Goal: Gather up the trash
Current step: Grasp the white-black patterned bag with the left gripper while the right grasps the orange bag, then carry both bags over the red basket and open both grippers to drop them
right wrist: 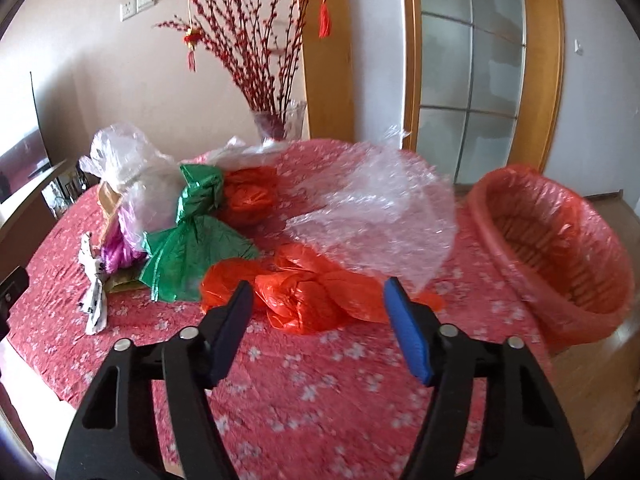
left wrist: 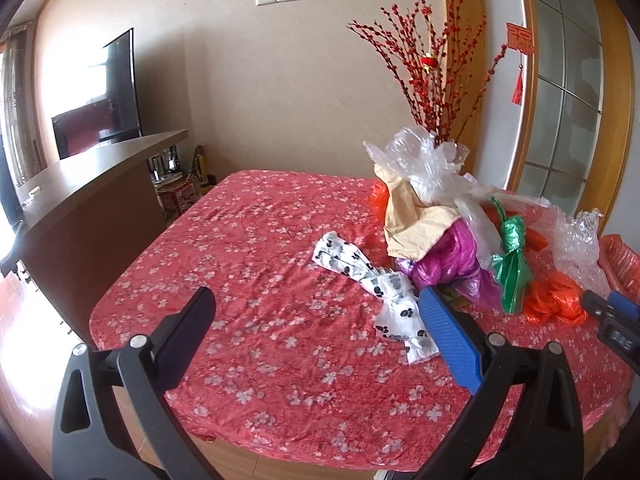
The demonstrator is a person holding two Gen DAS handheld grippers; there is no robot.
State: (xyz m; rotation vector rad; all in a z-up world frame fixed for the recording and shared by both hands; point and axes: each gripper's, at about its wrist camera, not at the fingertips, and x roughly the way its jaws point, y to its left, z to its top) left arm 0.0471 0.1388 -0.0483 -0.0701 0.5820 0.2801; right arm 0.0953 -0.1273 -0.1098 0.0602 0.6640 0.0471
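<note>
A heap of trash lies on the red flowered tablecloth (left wrist: pixel 260 240). It holds a white spotted bag (left wrist: pixel 360 268), a magenta bag (left wrist: pixel 448 256), tan paper (left wrist: pixel 412 216), a green foil bag (right wrist: pixel 192 240), a clear bag (right wrist: pixel 128 168), bubble wrap (right wrist: pixel 384 216) and a crumpled orange bag (right wrist: pixel 304 296). My left gripper (left wrist: pixel 316 300) is open over bare cloth, its blue finger beside the spotted bag. My right gripper (right wrist: pixel 318 288) is open, tips just short of the orange bag, pads not pressing it. A basket lined with a red bag (right wrist: pixel 560 240) stands at the table's right edge.
A glass vase of red branches (right wrist: pixel 280 120) stands behind the heap near the wall. A brown counter (left wrist: pixel 100 168) runs along the table's left side, with a dark screen behind it. A glazed wooden door (right wrist: pixel 472 72) is at the right. Wooden floor shows beyond the basket.
</note>
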